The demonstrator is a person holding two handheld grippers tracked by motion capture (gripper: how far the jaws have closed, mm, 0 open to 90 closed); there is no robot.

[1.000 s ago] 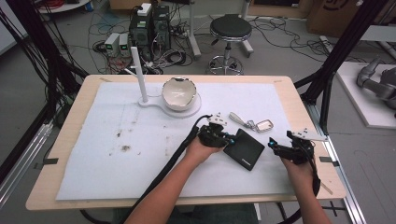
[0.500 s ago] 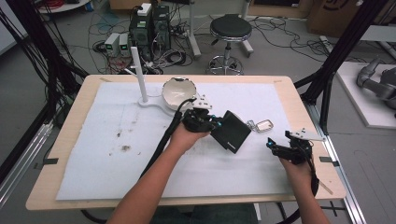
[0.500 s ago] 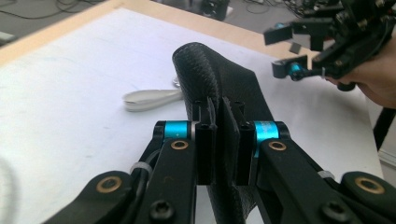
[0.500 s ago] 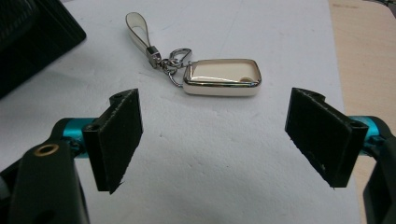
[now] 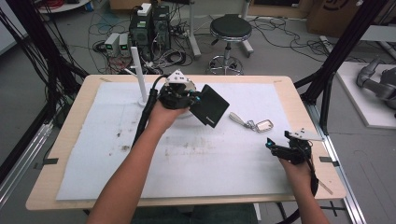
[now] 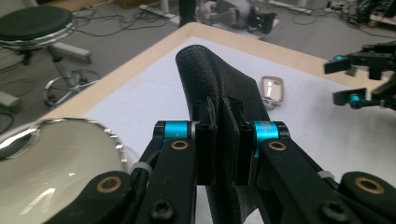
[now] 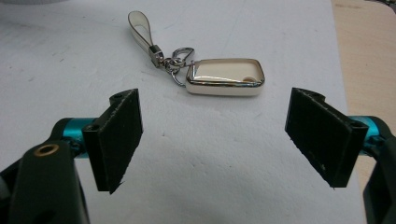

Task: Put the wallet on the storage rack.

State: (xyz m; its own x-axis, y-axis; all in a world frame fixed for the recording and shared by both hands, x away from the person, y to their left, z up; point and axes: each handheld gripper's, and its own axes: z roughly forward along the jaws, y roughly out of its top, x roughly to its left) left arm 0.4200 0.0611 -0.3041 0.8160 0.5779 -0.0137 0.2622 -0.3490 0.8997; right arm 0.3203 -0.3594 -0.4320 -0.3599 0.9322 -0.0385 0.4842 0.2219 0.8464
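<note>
My left gripper (image 5: pixel 194 100) is shut on a black leather wallet (image 5: pixel 211 106), held in the air at the back of the table, above a white bowl (image 6: pixel 56 158). In the left gripper view the wallet (image 6: pixel 219 88) stands edge-on, pinched between the jaws of that gripper (image 6: pixel 223 140). A cream key fob (image 5: pixel 263 125) with a strap and ring lies on the white mat. My right gripper (image 5: pixel 271 145) rests low near the table's right edge, open, with the key fob (image 7: pixel 225 77) just beyond its gripper (image 7: pixel 219 135) and apart from the pads. It also appears as the far-off right gripper (image 6: pixel 348 79).
A white mat (image 5: pixel 210 158) covers most of the wooden table and has dark stains at the left. A white upright post (image 5: pixel 138 74) stands at the back left beside the bowl. A stool (image 5: pixel 229 28) and cables lie on the floor beyond.
The left gripper has lifted the wallet off the mat and carried it left and away, to above the bowl. The right gripper has hardly moved.
</note>
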